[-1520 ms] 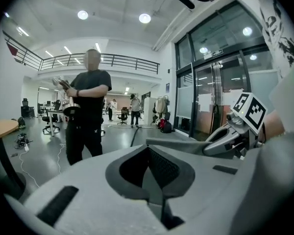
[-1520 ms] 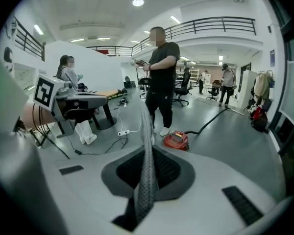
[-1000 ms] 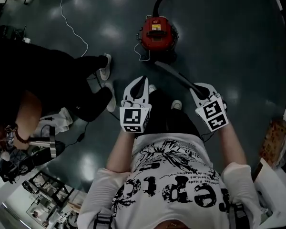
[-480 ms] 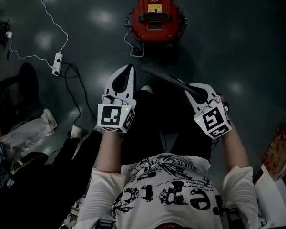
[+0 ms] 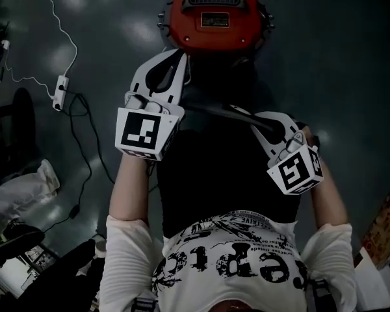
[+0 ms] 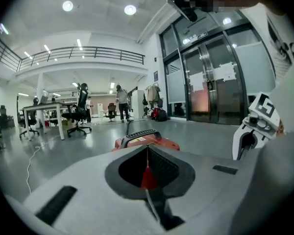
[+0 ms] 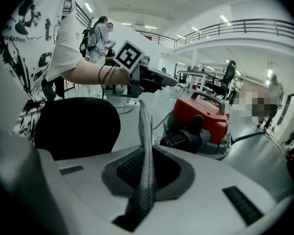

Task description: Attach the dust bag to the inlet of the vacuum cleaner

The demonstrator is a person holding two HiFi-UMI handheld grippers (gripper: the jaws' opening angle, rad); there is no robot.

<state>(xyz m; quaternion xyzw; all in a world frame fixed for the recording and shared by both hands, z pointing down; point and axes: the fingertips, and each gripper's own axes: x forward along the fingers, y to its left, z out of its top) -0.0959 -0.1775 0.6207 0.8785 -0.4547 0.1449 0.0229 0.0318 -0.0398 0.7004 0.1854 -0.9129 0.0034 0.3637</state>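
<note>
Head view: we look down past our white printed T-shirt (image 5: 234, 265) and black trousers (image 5: 208, 174) at the red vacuum cleaner (image 5: 214, 18). It stands on the dark glossy floor (image 5: 351, 57) just ahead of our knees, its black handle facing up.

Our left gripper (image 5: 177, 60) reaches toward the cleaner's near edge and sits close to it; from here we cannot tell whether it touches. In the left gripper view its jaws are pressed together with nothing between them, and the cleaner shows beyond the tips, a little way off.

Our right gripper (image 5: 256, 122) hangs lower in the picture, over our right thigh, well short of the cleaner. Its jaws pinch one end of the dust bag (image 5: 214, 109), a flat dark grey piece that runs from the tips across our lap toward the left gripper. In the right gripper view the bag stands edge-on between the jaws, a thin textured sheet rising straight up from the grip.

The bag is not on the cleaner. Beyond it, that view shows the red body with a black ribbed hose stub (image 7: 179, 141) low on its side, apart from the bag.

On the floor to the left lies a white power strip (image 5: 60, 83). Far behind, the left gripper view shows a black office chair (image 6: 79, 112) beside a table (image 6: 41, 106), and glass doors (image 6: 210, 82) to the right.
</note>
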